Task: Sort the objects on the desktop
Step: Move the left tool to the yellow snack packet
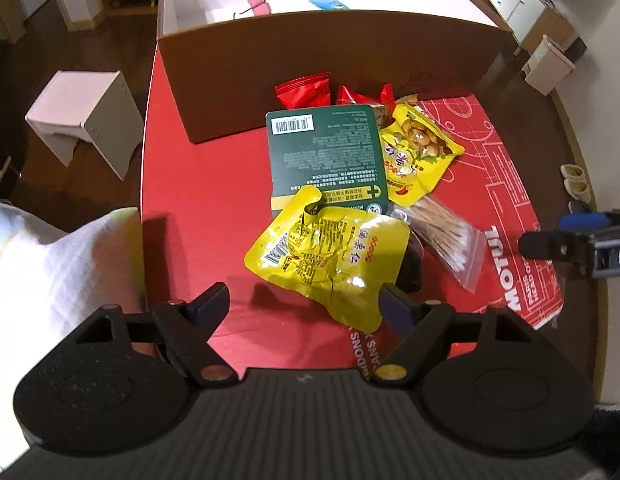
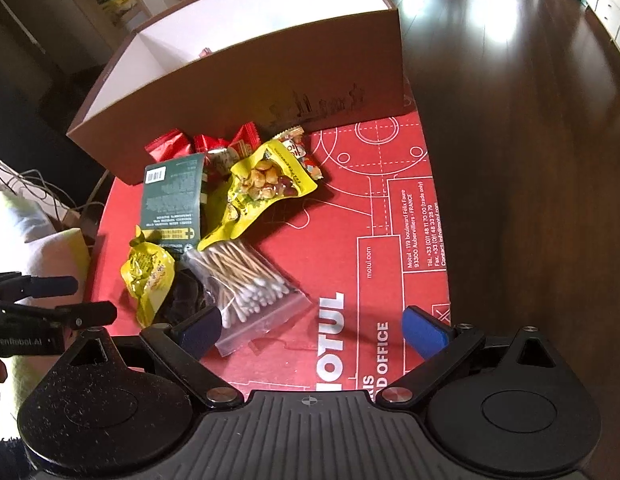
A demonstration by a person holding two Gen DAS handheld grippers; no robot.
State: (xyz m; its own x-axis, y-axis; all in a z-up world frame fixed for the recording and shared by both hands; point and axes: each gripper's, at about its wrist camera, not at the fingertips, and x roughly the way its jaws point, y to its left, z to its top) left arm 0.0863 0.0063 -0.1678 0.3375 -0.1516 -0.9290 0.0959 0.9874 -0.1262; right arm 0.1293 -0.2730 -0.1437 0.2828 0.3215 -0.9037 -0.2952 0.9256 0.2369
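Left gripper [image 1: 306, 300]: jaws spread wide, nothing between them, low in the left wrist frame over the red Motul-printed surface [image 1: 198, 208]. Its right finger tip sits at the lower edge of a crumpled yellow snack packet [image 1: 329, 264]; contact cannot be confirmed.

Right gripper [image 2: 310, 330]: jaws likewise spread and empty, at the bottom of the right wrist frame. Its left blue pad [image 2: 200, 330] lies just beside the near corner of a clear zip bag of cotton swabs [image 2: 246, 280].

Objects to be sorted are heaped at frame centre. A dark green card pack with a barcode [image 1: 325, 148] lies flat, partly under the crumpled yellow packet. A second yellow packet showing nuts [image 1: 417, 152] overlaps the green pack's right edge. Red wrapped snacks [image 1: 306, 90] sit above these, against the wall of a brown cardboard box [image 1: 310, 56] with a white interior. A dark item [image 2: 186, 296] lies partly hidden between the crumpled packet and the swab bag; its nature cannot be told.

A white stool [image 1: 86, 116] stands on the dark floor at left.
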